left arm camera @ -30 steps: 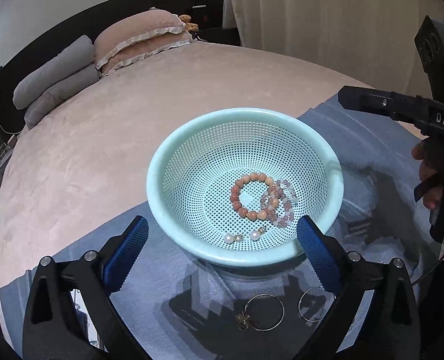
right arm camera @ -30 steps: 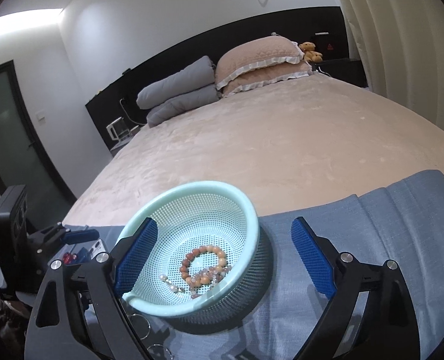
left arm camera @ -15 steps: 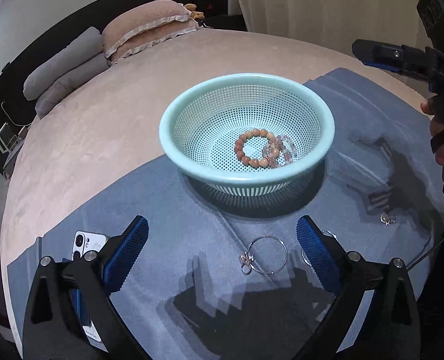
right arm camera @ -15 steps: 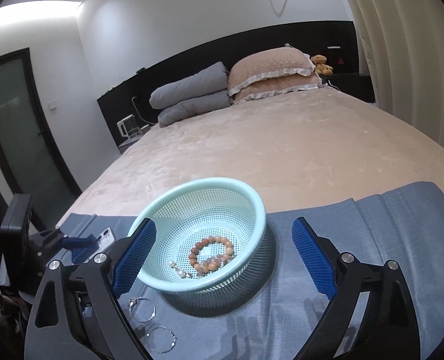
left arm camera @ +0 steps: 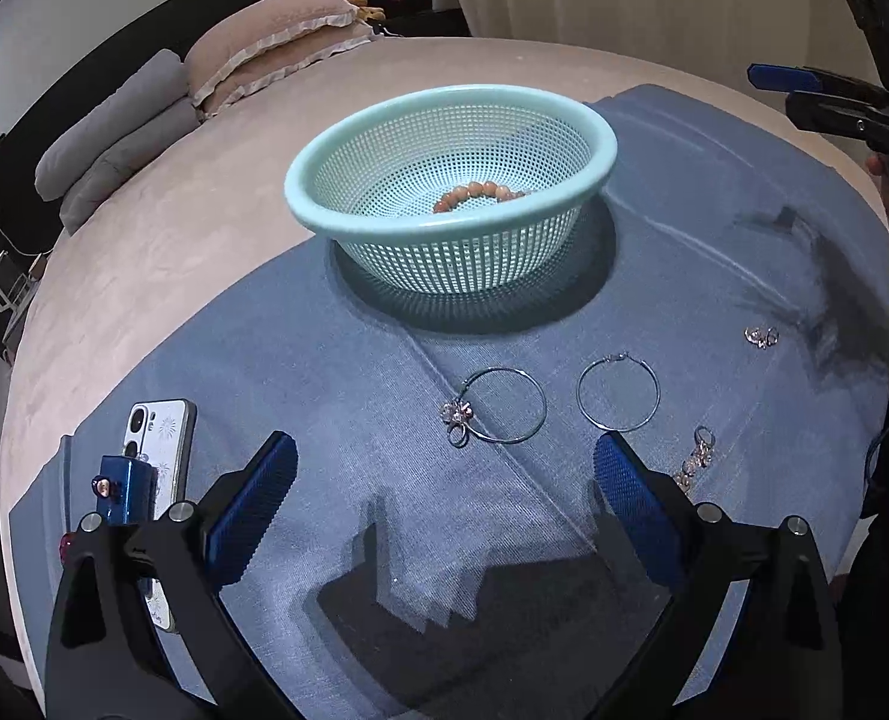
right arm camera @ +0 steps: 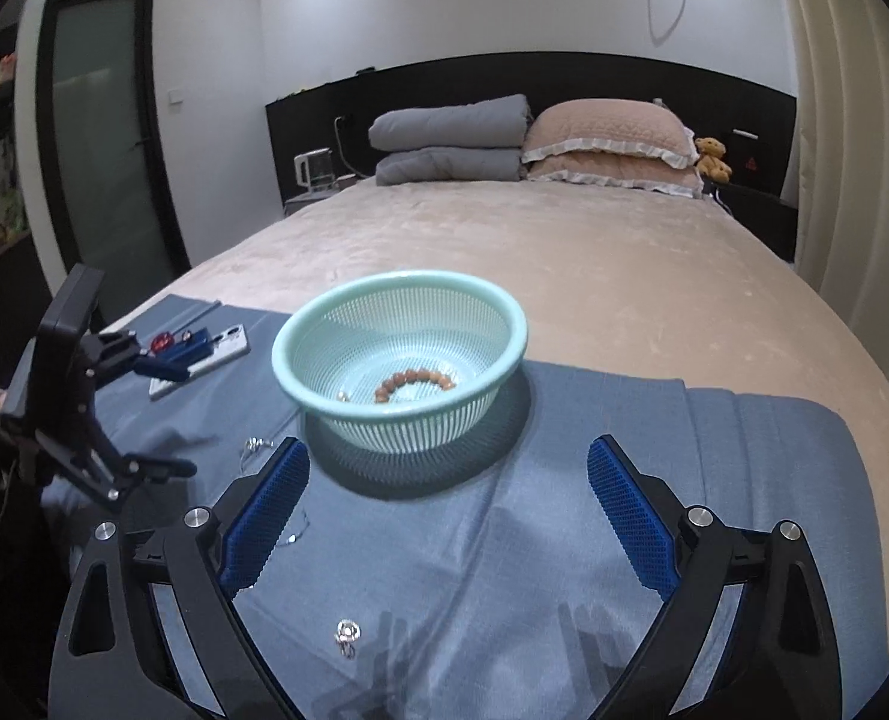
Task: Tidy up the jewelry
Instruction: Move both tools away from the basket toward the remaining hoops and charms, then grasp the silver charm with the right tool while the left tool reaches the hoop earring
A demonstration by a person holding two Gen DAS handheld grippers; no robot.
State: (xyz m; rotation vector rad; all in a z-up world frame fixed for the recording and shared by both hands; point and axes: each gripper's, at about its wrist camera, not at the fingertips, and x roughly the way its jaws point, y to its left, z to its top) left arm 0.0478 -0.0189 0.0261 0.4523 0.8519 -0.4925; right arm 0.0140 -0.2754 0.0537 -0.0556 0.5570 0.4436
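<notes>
Well, going from the left: a white smartphone (left arm camera: 159,438) lies on the blue-grey cloth (left arm camera: 348,372) spread over the beige bed (right arm camera: 564,240). My left gripper (left arm camera: 441,483) hovers above the cloth, its blue-padded fingers (left arm camera: 252,504) spread wide and holding nothing. Ahead stands the mint-green perforated plastic basket (left arm camera: 450,222) with a brown beaded bracelet (left arm camera: 474,192) inside. Nearer me, two thin silver hoop earrings (left arm camera: 504,405) lie side by side on the cloth, small crystal pieces (left arm camera: 759,337) further right. My right gripper (right arm camera: 447,507) likewise has its fingers apart, empty, facing the basket.
</notes>
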